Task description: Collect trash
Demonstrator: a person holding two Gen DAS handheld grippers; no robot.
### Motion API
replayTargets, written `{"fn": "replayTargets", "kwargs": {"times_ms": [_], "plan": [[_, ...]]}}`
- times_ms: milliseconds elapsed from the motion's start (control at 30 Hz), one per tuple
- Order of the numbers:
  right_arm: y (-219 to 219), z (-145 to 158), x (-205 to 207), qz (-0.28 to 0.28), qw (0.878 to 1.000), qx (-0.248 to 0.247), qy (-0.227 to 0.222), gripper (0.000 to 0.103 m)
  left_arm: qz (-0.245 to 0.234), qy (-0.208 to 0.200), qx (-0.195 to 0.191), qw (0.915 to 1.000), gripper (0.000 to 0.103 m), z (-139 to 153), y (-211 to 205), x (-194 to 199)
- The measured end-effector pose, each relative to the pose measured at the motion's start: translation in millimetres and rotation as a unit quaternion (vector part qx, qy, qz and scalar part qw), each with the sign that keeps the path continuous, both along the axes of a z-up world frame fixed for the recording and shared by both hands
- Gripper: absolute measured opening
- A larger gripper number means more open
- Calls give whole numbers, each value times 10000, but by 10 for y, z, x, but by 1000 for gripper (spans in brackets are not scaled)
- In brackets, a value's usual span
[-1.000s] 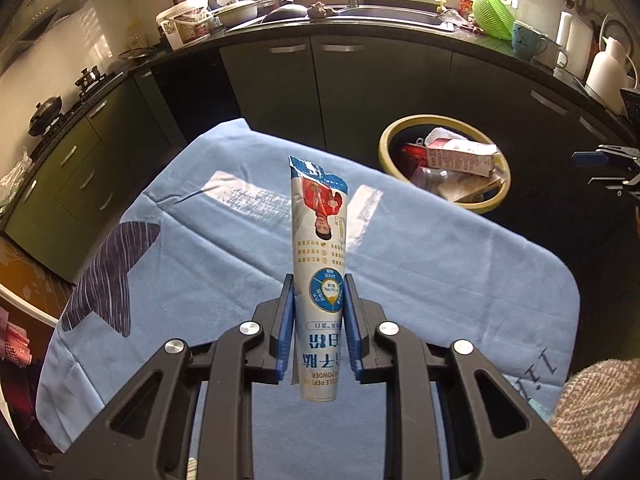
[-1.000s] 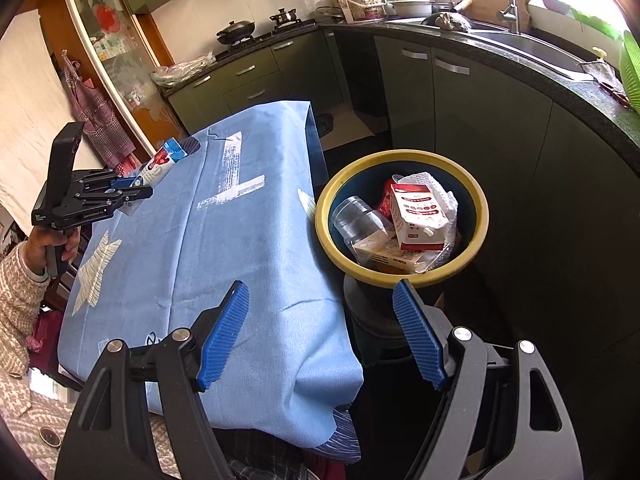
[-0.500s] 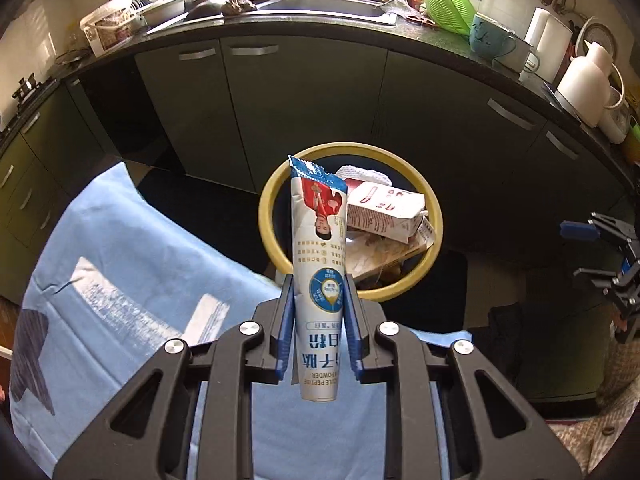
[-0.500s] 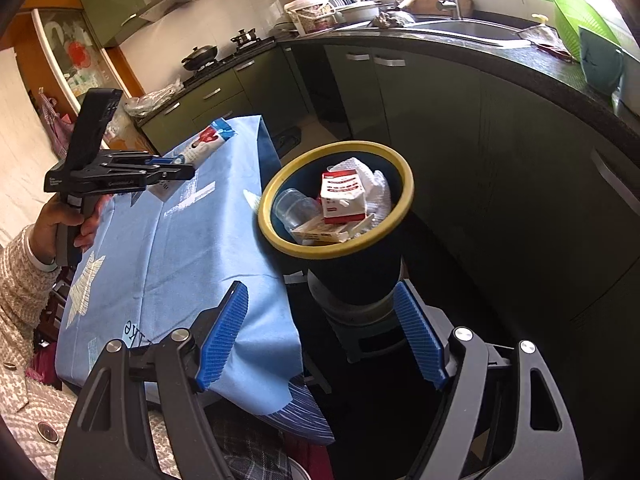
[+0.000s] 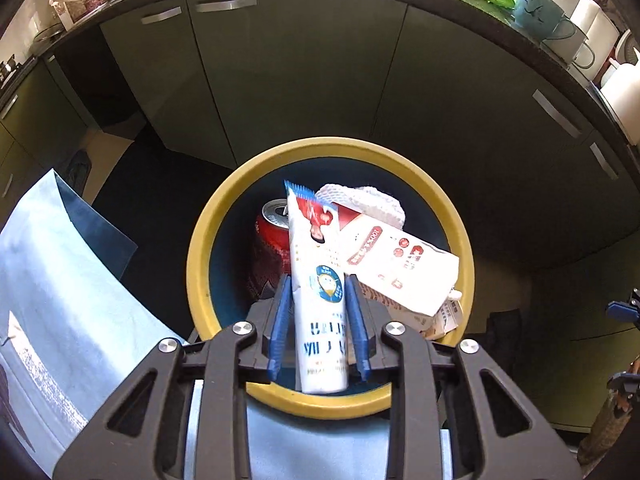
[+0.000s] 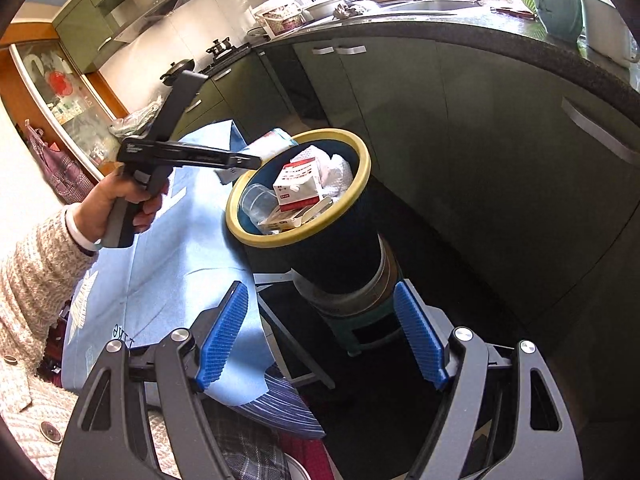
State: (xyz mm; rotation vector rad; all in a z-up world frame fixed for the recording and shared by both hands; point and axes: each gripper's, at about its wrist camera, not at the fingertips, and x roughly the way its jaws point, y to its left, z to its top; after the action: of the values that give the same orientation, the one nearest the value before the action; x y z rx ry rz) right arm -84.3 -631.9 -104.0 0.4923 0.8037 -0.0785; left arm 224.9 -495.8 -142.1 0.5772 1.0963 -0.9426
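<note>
The left hand-held gripper (image 5: 318,322) is clamped on a flattened white plastic tube with blue and red print (image 5: 320,280), its blue pads pressing both sides of the tube's lower half. The tube stands upright between the pads, held directly above the opening of the round dark-blue trash bin with a yellow rim (image 5: 200,248). Inside the bin lie a red drink can (image 5: 270,248), a white and red paper carton (image 5: 400,268) and a piece of white foam netting (image 5: 368,202). The bin stands just beside the edge of the table covered with a light-blue cloth (image 6: 188,248). The right hand-held gripper (image 6: 322,336) is spread wide with nothing between its blue pads, hanging well apart from the bin, lower and off to the side.
</note>
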Motion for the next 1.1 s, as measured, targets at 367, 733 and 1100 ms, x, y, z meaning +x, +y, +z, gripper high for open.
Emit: {"fn": "replayTargets", "kwargs": {"times_ms": [367,733,1100], "plan": [[106,43,45,74,9999,28,-81,75,77,36,-389,9992,59,316,274,-127],[409,71,226,445,9989,-27,-138,76,806,-1260,-1458,9780,96,1192,1693,-958],[851,222,370,936,9944,-344,-347,80,3057,-2535,-1220,9096,96,1447,3513,-1879]]}}
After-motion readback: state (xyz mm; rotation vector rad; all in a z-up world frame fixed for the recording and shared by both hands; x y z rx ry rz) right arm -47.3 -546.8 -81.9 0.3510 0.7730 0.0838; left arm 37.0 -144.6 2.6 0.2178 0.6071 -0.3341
